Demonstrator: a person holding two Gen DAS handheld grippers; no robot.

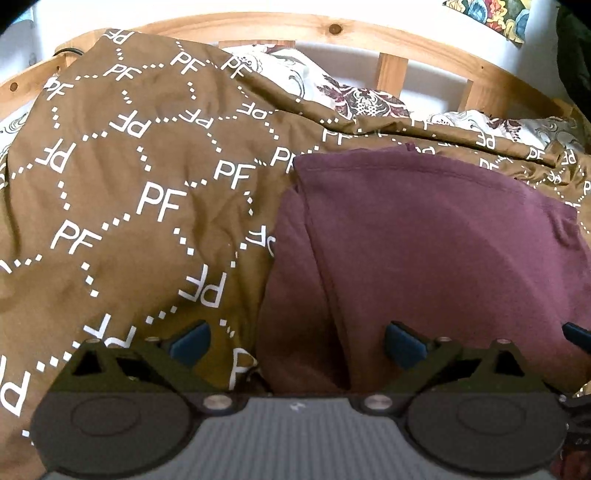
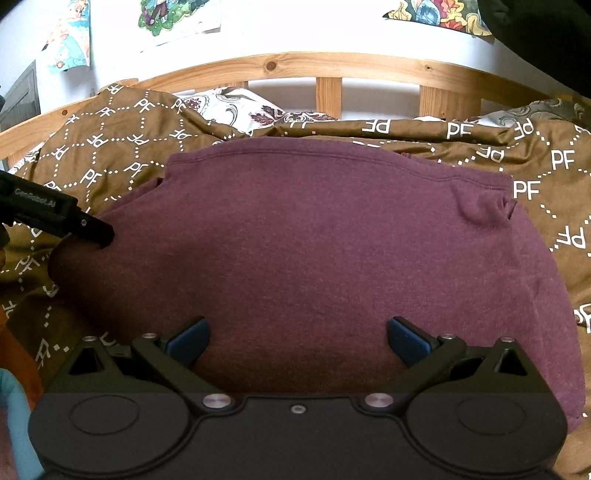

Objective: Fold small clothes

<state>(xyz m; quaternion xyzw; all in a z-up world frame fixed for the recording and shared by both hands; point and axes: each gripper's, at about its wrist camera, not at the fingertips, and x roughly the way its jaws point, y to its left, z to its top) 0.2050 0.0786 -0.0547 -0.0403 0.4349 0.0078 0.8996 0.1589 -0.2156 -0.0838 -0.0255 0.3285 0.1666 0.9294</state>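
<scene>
A maroon garment point(image 2: 314, 240) lies folded and fairly flat on a brown bedspread point(image 2: 110, 155) printed with white "PF" letters. My right gripper point(image 2: 298, 341) is open just above the garment's near edge, nothing between its blue-padded fingers point(image 2: 190, 341). My left gripper point(image 1: 297, 345) is also open, over the garment's left edge point(image 1: 295, 332), one finger over the bedspread point(image 1: 110, 203) and one over the maroon garment point(image 1: 443, 240). The left gripper point(image 2: 96, 230) shows as a black tip at that left edge in the right wrist view. A tip of the right gripper point(image 1: 578, 334) shows at the far right.
A wooden slatted bed frame point(image 2: 328, 66) runs along the back against a white wall with colourful posters point(image 2: 177, 14). A floral-patterned pillow point(image 1: 354, 96) lies behind the bedspread. Orange and light blue items point(image 2: 14, 376) sit at the lower left.
</scene>
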